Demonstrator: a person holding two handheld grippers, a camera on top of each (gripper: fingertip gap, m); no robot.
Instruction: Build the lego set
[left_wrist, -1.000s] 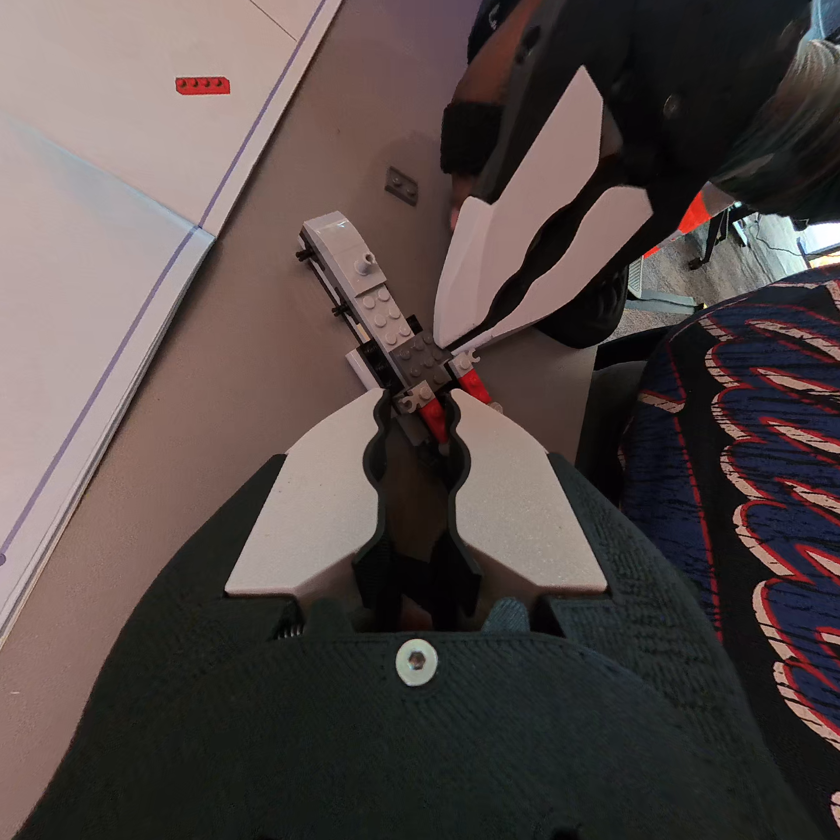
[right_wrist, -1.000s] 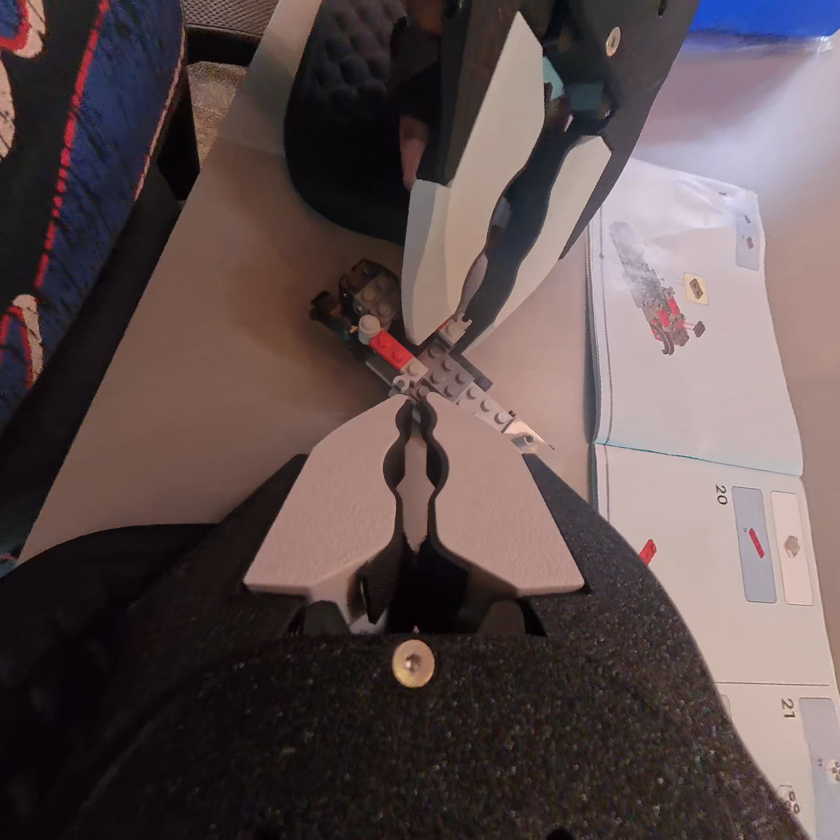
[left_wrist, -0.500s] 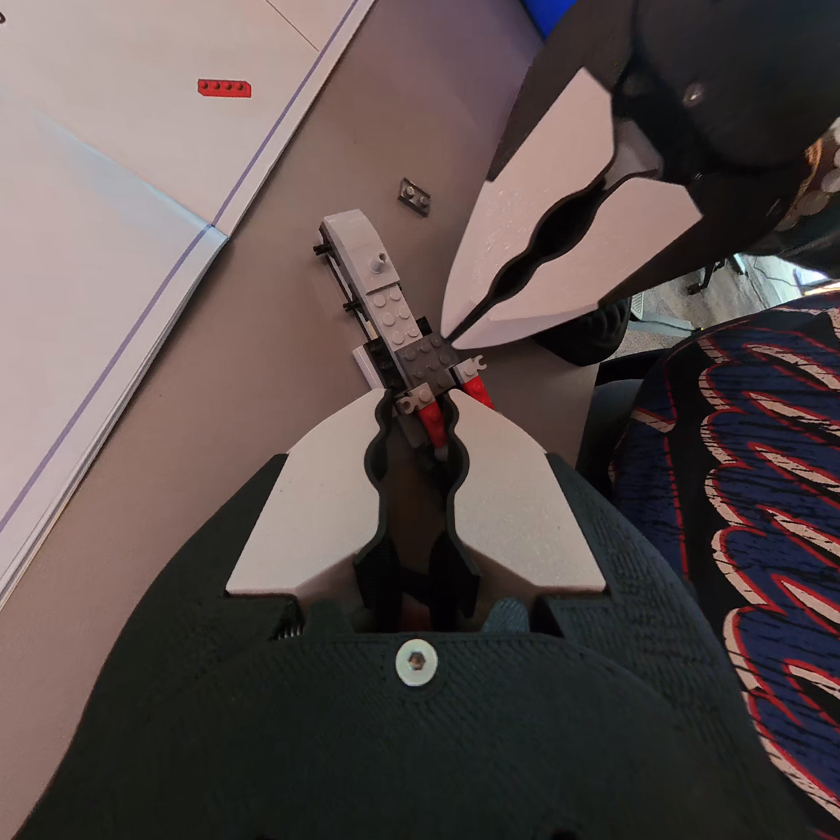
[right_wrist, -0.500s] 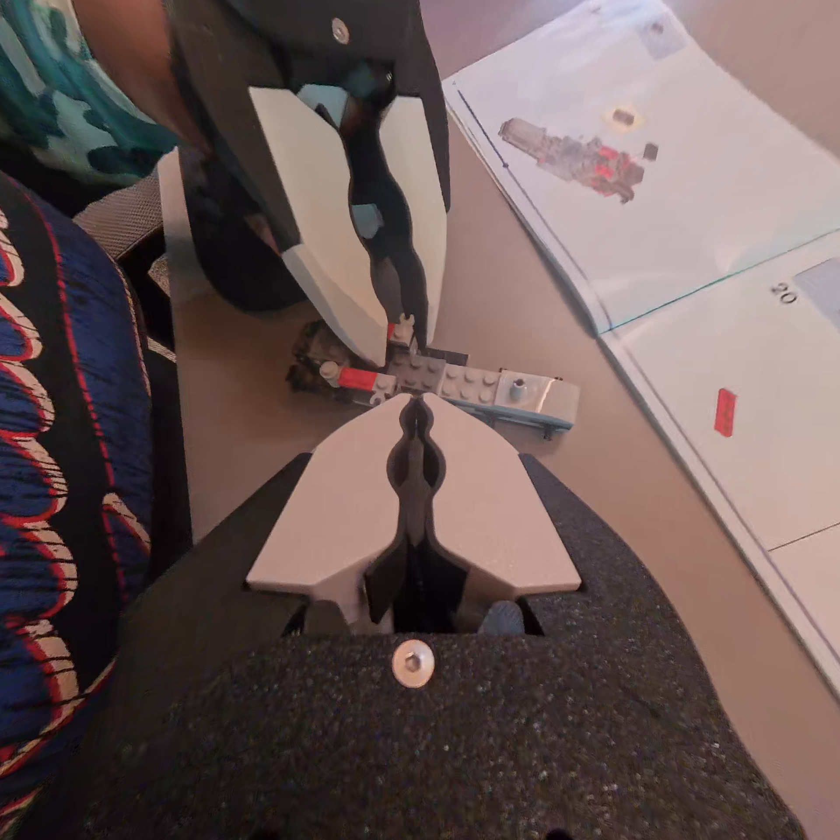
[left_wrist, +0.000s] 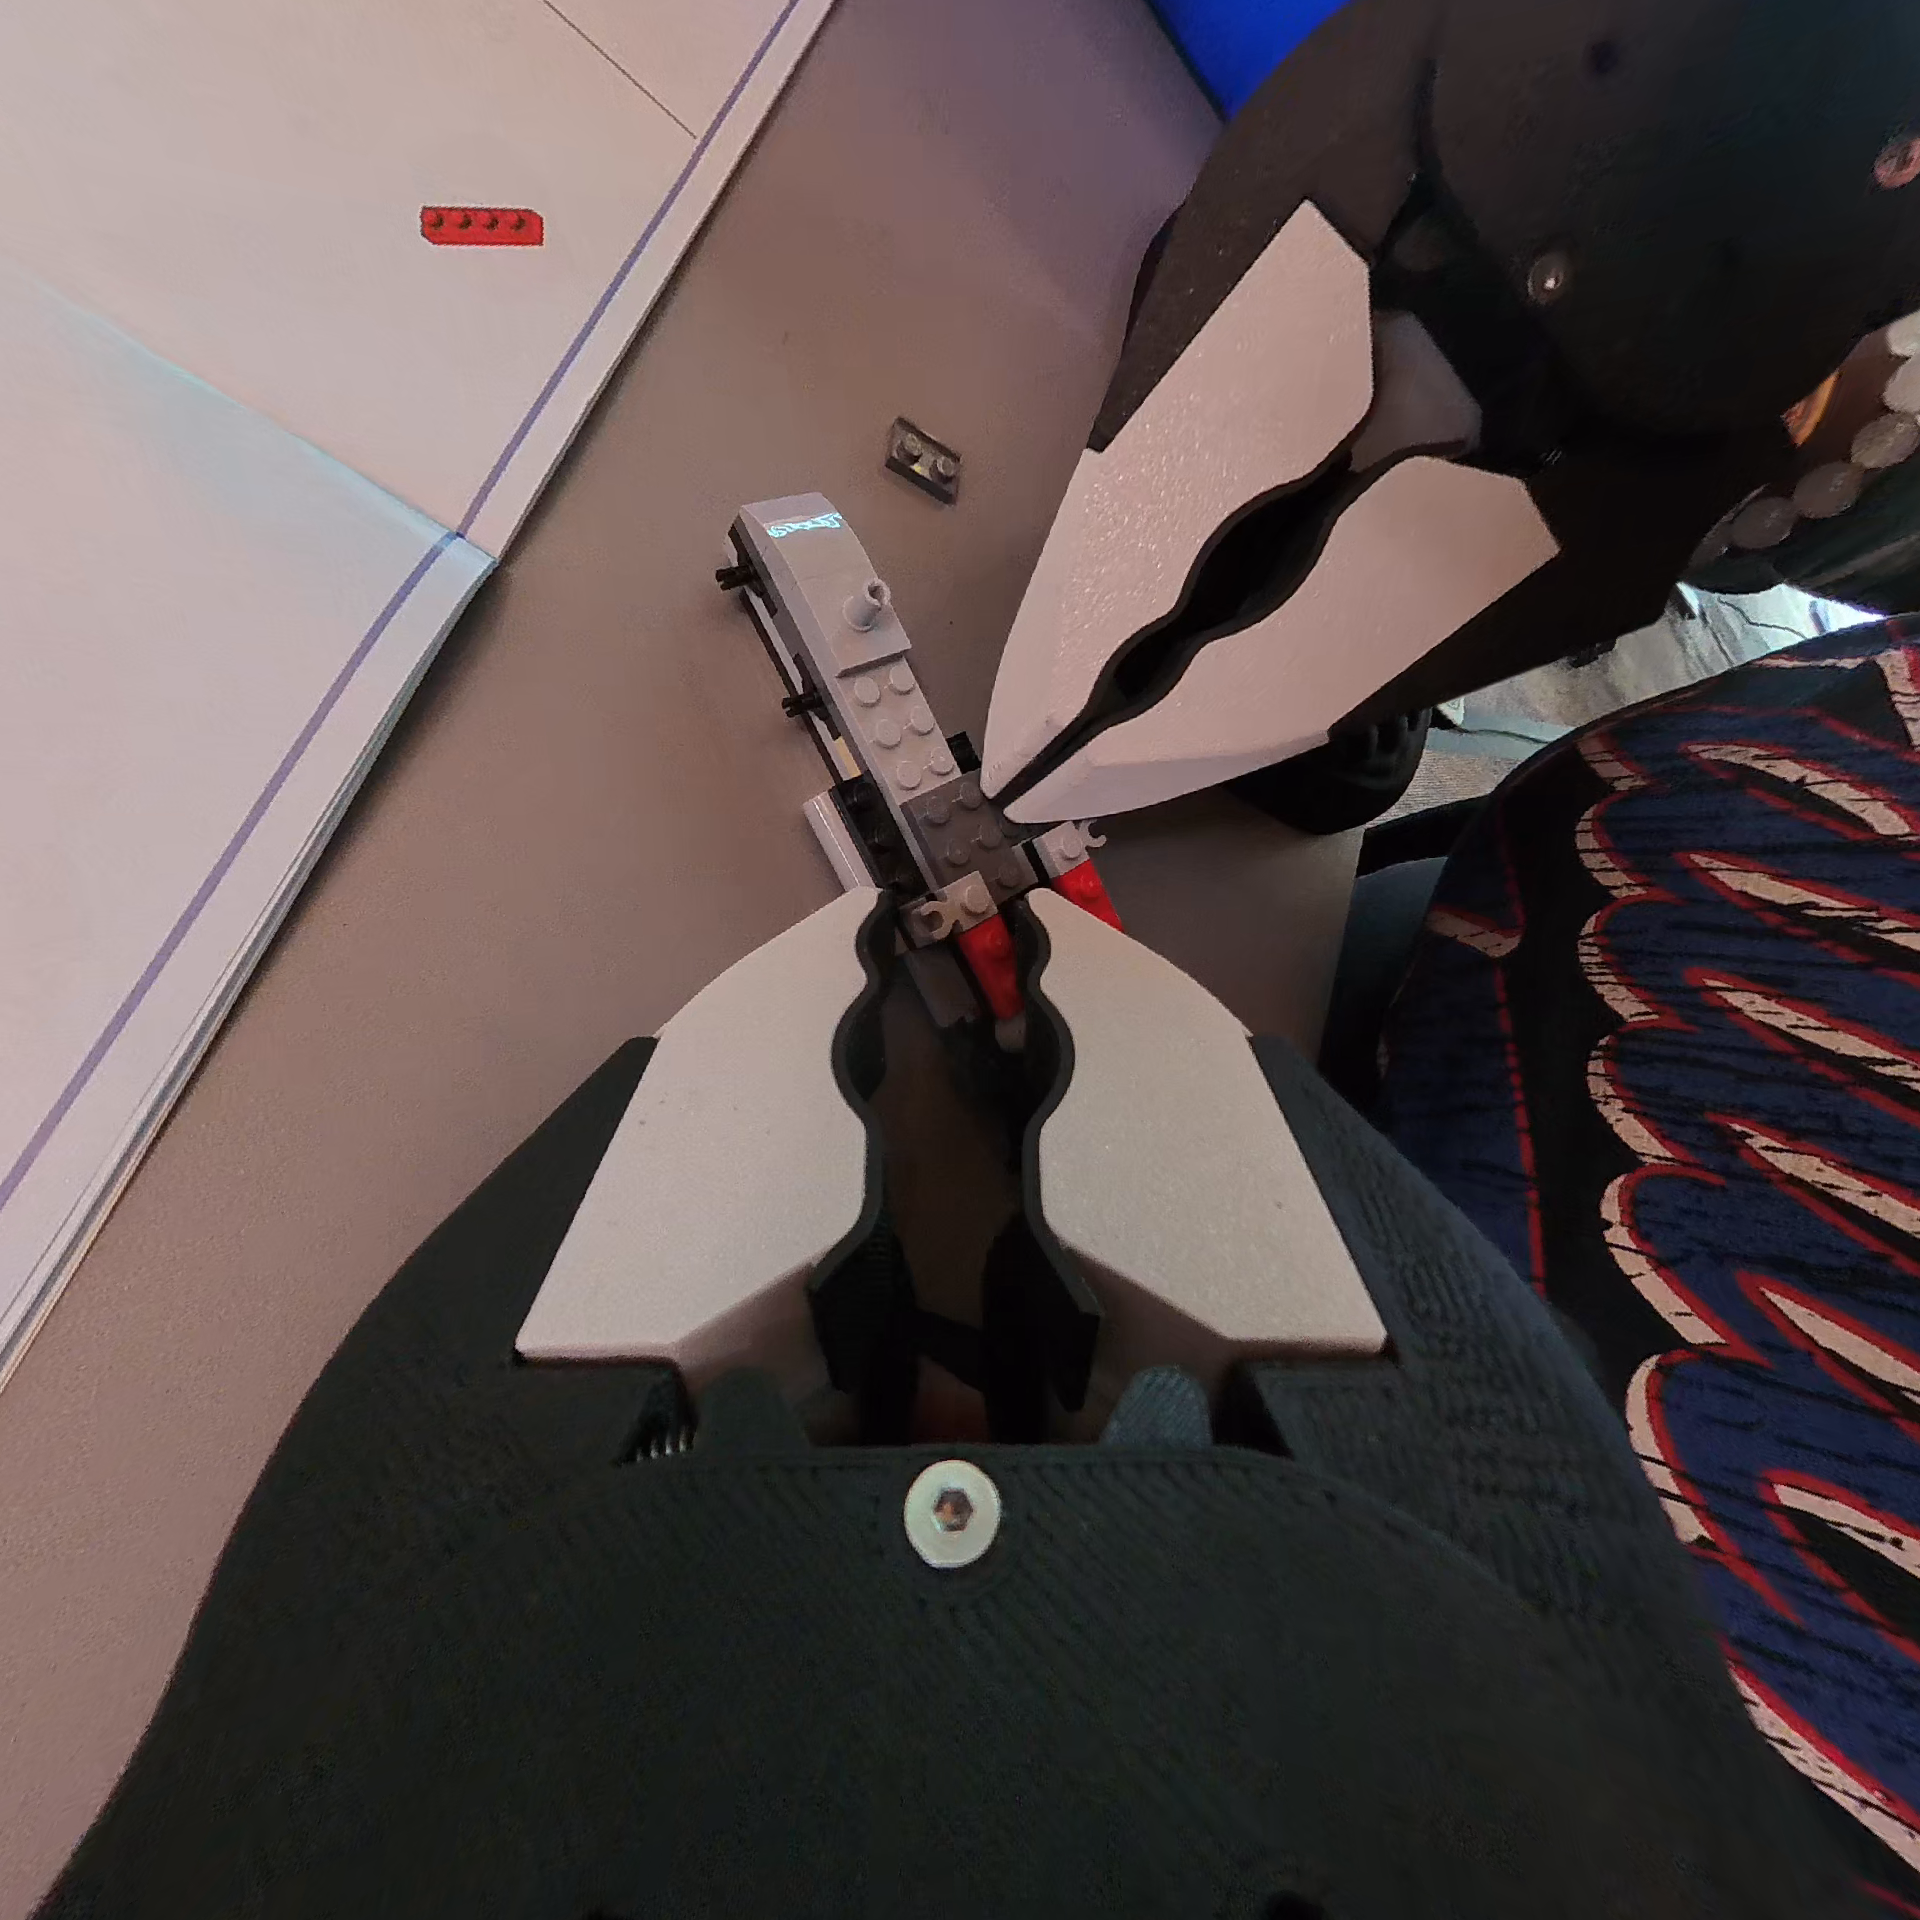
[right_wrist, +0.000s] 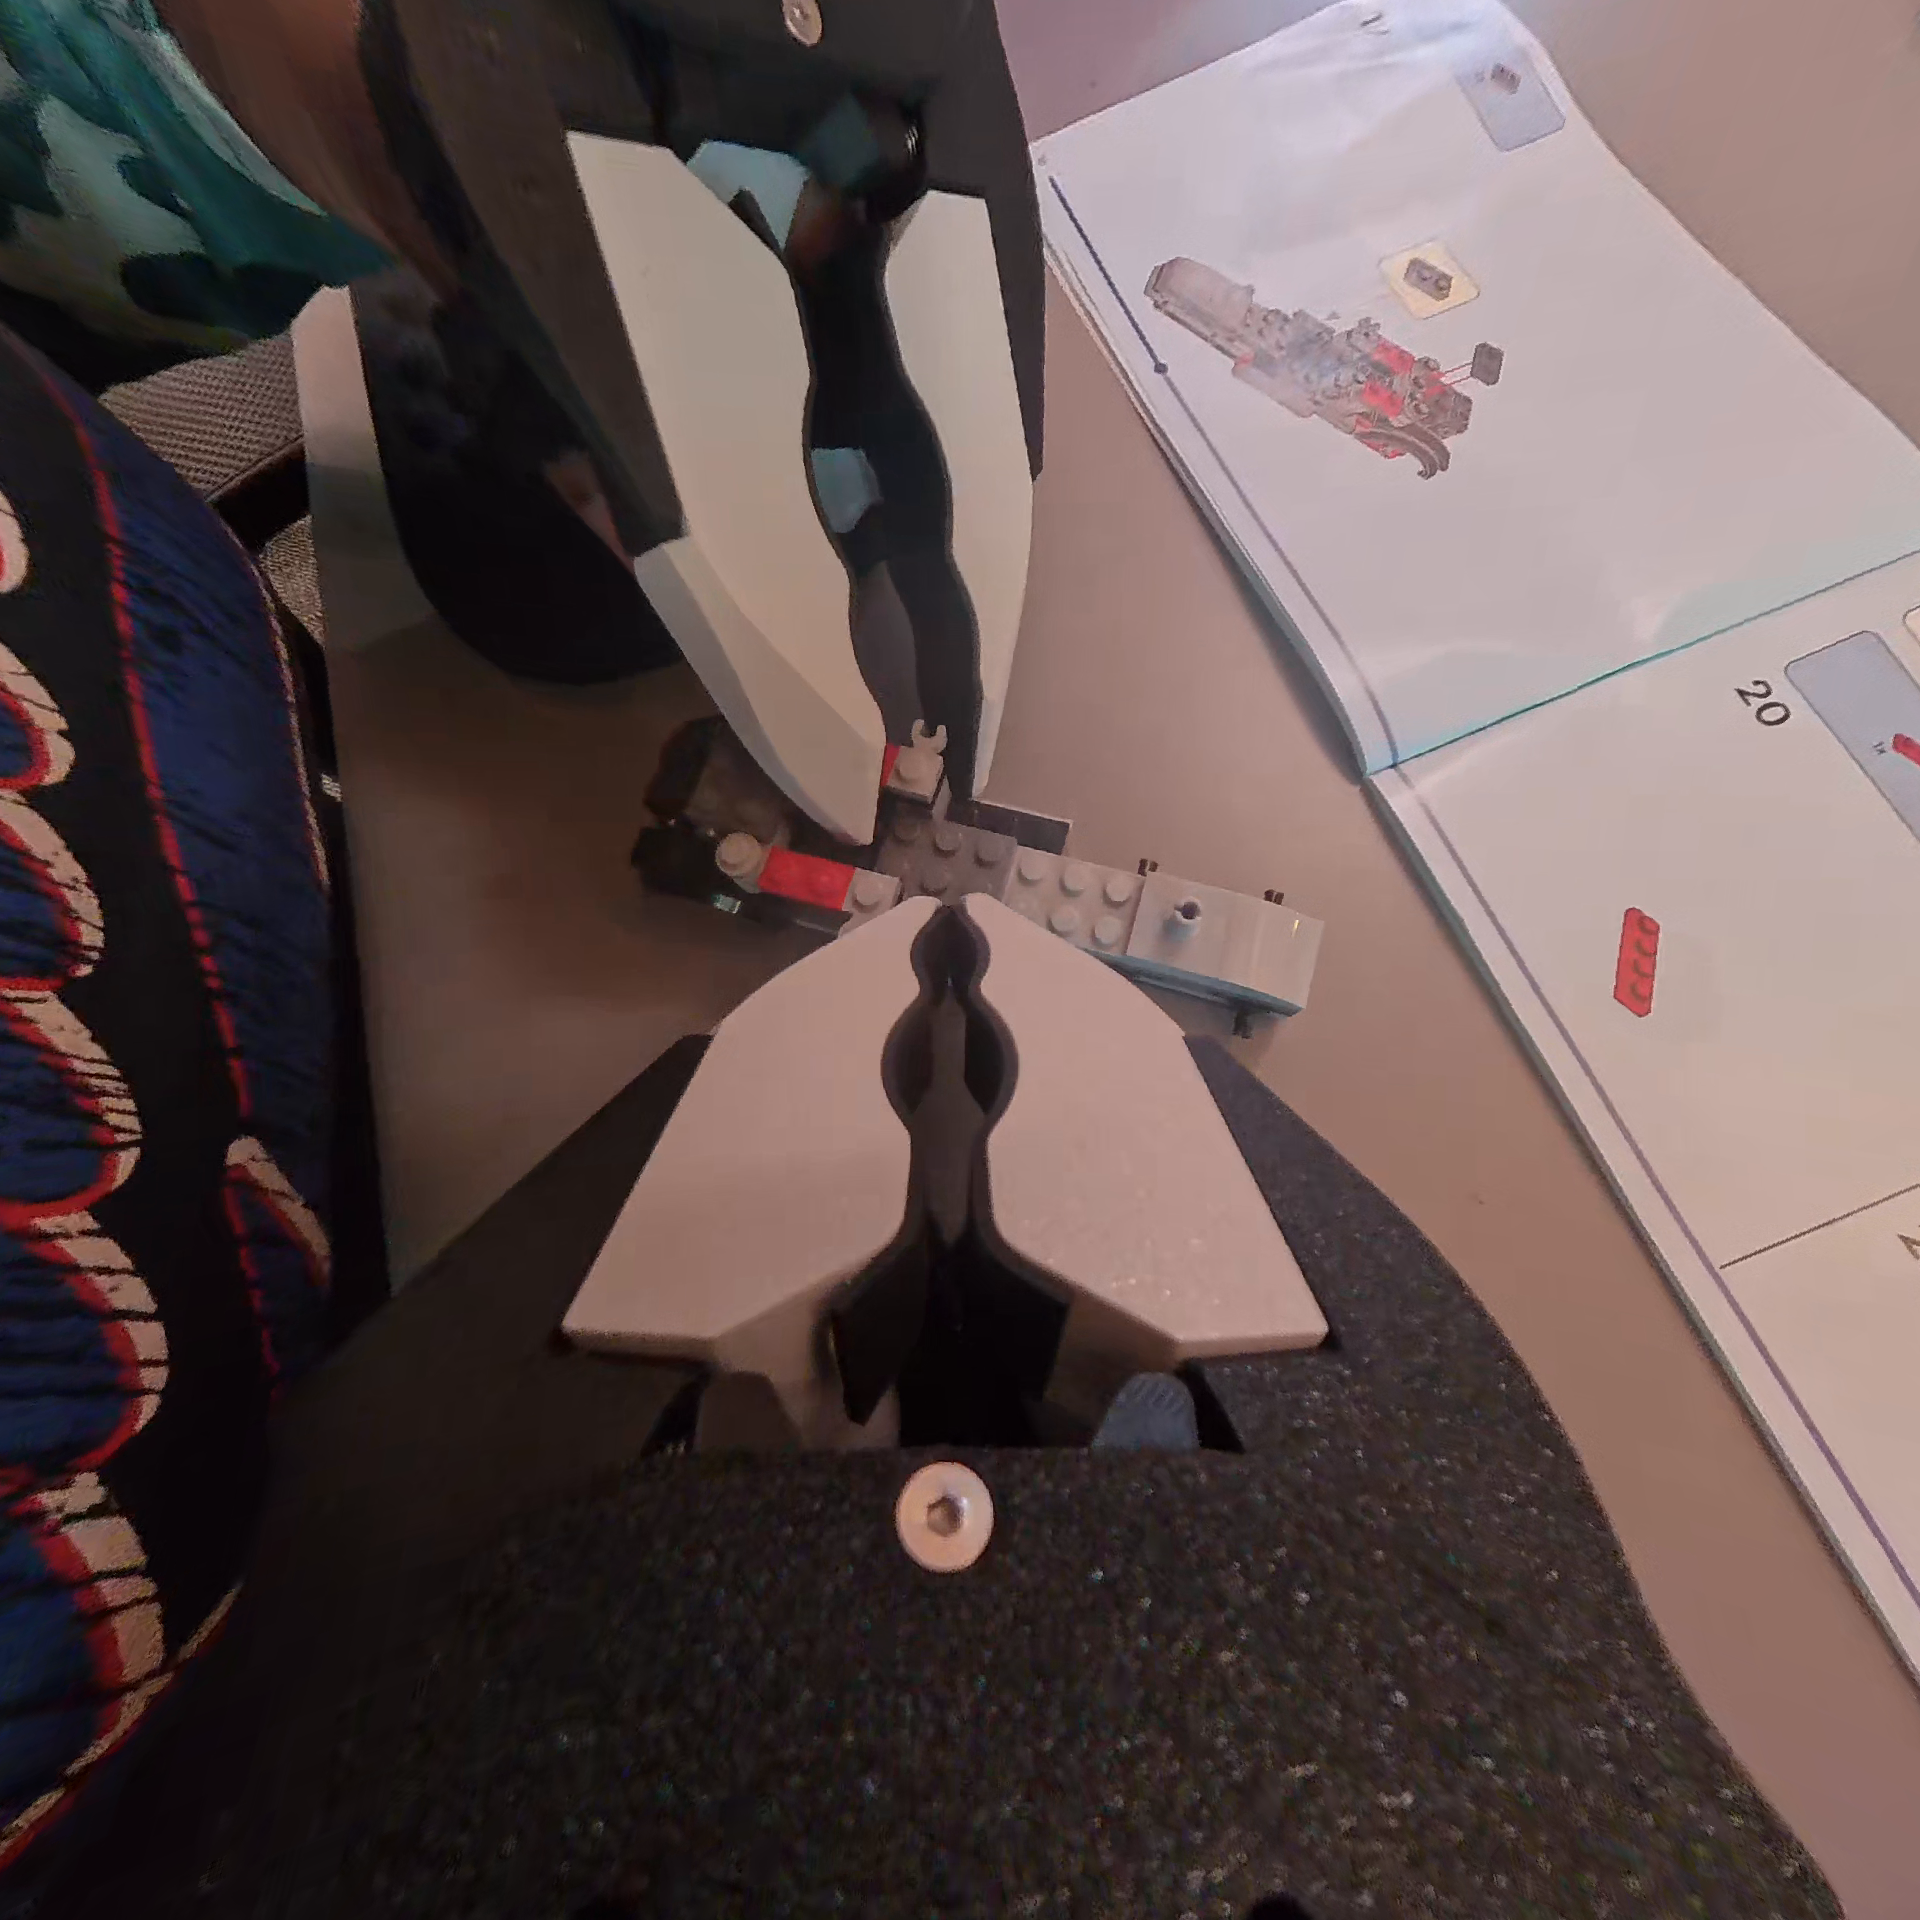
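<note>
The lego model (left_wrist: 883, 727), a long grey build with red pieces at its near end, lies flat on the counter (left_wrist: 416, 1039), just right of the open instruction booklet (left_wrist: 208, 520). Its near end is clamped between the fingers of the left hand-held gripper (left_wrist: 951, 914), which steadies it against the surface. The right hand-held gripper (left_wrist: 1003, 779) is brought in from the far right with its fingers drawn together and apparently empty, and its tip is set on the dark grey plate (left_wrist: 961, 821) at the model's middle, so a seating press is judged to be the step in hand. The press is best delivered straight down over the studs, with the left clamp kept firm so that the model is not tipped or slid toward the near counter edge. A small grey plate (left_wrist: 923, 460) is left loose on the counter, just beyond the model's far end, and a red brick (right_wrist: 1636, 961) rests on the booklet.
</note>
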